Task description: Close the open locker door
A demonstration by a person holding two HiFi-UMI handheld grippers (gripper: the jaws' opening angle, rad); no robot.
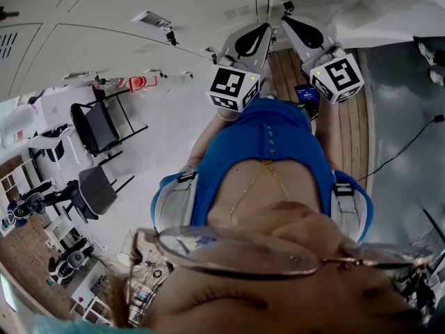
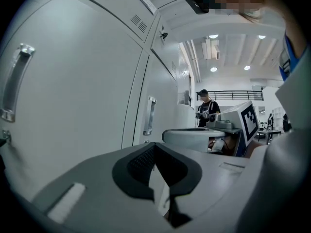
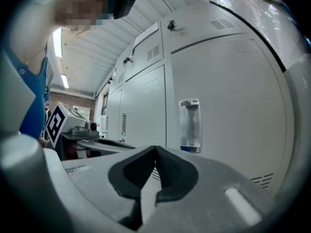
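**Grey steel dead ahead, both claws clenched on nothing**

Closest to us, the left gripper (image 2: pixel 155 148) has its jaws pressed together with nothing between them. The right gripper (image 3: pixel 155 150) is clenched the same way, also empty. We hold both up level, side by side, pointing at the bank of lockers (image 2: pixel 73 81).

Just past the right gripper's jaws stands the locker door (image 3: pixel 223 106) we take for the task's own. Its clear handle (image 3: pixel 189 125) sits a little right of the tips, and a dark curved edge runs down its far right side. We cannot tell whether the tips touch it.

The left gripper faces the neighbouring doors, one with a long handle (image 2: pixel 149 114), and these look flush with each other. In the head view the two grippers meet near a seam between doors, and no door juts plainly into the room.

Our reading is that the swing is mostly or wholly done. What may be left is a last push to seat the door. Whether it has latched, the pictures do not show.

Further off, a person (image 2: pixel 206 106) stands in the hall
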